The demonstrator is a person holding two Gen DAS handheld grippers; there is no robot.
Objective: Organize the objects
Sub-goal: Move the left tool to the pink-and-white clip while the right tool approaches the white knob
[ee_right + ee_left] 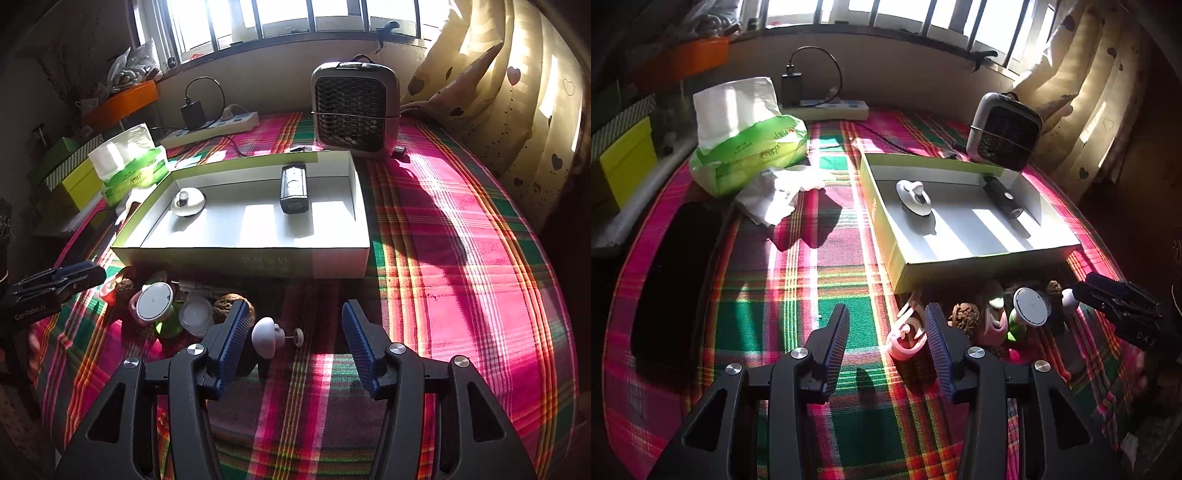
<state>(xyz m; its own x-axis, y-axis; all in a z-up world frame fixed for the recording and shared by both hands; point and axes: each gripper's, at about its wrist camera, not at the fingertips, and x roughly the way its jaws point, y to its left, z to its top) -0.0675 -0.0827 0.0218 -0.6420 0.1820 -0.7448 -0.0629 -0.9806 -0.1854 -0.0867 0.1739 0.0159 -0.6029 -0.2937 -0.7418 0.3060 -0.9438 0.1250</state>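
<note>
A shallow box (899, 254) (236, 264) on the plaid cloth holds a white suction hook (913, 197) (188, 201) and a black device (1003, 197) (293, 188). In front of it lie small items: a pink hook (905, 338), a walnut (964, 317) (227, 301), a round white disc on a green base (1030, 306) (153, 302). My left gripper (886, 343) is open, with the pink hook just inside its right finger. My right gripper (291, 336) is open around a white dome-shaped hook (266, 335) on the cloth. The right gripper also shows in the left wrist view (1123, 302).
A small heater (1004, 136) (356, 110) stands behind the box. A tissue pack (746, 136) (127, 162), crumpled white tissue (775, 195), a power strip (831, 109) (210, 127) and a black pad (676, 284) lie to the left. Curtains (498, 92) hang on the right.
</note>
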